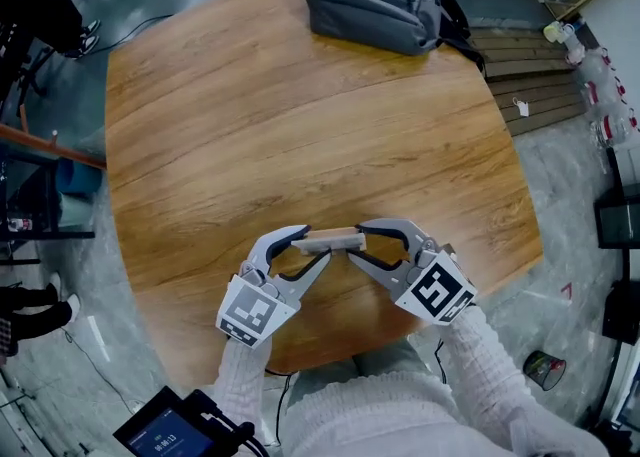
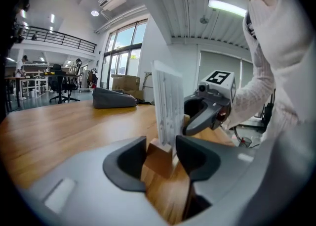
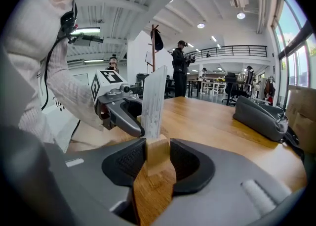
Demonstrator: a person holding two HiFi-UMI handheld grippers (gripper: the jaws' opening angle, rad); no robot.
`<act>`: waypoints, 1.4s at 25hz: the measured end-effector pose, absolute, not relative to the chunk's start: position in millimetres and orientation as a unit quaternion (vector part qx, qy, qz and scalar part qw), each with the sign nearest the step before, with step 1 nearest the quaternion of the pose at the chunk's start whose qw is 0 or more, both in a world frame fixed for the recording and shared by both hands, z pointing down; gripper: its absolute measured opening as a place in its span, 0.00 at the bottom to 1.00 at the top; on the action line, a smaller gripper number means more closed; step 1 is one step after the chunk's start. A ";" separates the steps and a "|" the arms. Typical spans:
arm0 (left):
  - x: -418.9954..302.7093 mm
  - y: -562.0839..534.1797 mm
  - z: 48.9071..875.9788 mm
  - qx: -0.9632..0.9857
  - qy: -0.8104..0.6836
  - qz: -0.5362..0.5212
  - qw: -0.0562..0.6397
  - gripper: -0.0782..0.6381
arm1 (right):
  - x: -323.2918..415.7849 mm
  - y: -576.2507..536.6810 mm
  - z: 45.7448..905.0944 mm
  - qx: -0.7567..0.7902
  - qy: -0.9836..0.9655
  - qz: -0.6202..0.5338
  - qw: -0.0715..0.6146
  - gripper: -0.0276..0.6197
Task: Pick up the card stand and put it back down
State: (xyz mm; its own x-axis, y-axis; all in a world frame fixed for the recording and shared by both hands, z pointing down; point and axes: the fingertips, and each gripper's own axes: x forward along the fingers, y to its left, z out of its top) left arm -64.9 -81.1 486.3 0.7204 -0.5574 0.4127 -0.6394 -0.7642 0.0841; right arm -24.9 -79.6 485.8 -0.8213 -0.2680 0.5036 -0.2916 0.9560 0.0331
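Observation:
The card stand point(image 1: 330, 238), a small wooden block with a white card upright in its slot, is near the table's front edge. My left gripper point(image 1: 312, 245) is shut on the block's left end and my right gripper point(image 1: 355, 240) on its right end. In the left gripper view the block point(image 2: 159, 157) sits tilted between the dark pads, the card point(image 2: 168, 104) rises above it, and the right gripper point(image 2: 207, 113) faces me. The right gripper view has the block point(image 3: 157, 155) pinched squarely, the card point(image 3: 153, 104) above it and the left gripper point(image 3: 123, 111) beyond. Whether the block touches the table I cannot tell.
A grey backpack point(image 1: 380, 0) lies at the far edge of the rounded wooden table point(image 1: 300, 125). A wooden pallet point(image 1: 530, 75) is on the floor to the right, and a tablet point(image 1: 170, 435) at the lower left. People stand far off point(image 3: 180, 69).

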 end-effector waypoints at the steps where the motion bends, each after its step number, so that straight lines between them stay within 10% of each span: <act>1: -64.7 -80.4 492.7 0.920 -0.323 0.190 0.113 0.37 | -25.8 -78.6 492.2 0.145 -0.953 0.024 0.263 0.27; 35: -57.8 -73.9 542.4 0.916 -0.315 0.227 0.100 0.37 | -20.6 -72.2 550.1 0.140 -0.943 0.065 0.294 0.28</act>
State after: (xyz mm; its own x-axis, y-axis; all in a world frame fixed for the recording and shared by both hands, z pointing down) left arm -57.8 -73.9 542.4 0.6985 -0.5317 0.4789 -0.6226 -0.7815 0.0406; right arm -20.6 -72.2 550.1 -0.7875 -0.2257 0.5735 -0.3027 0.9522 -0.0409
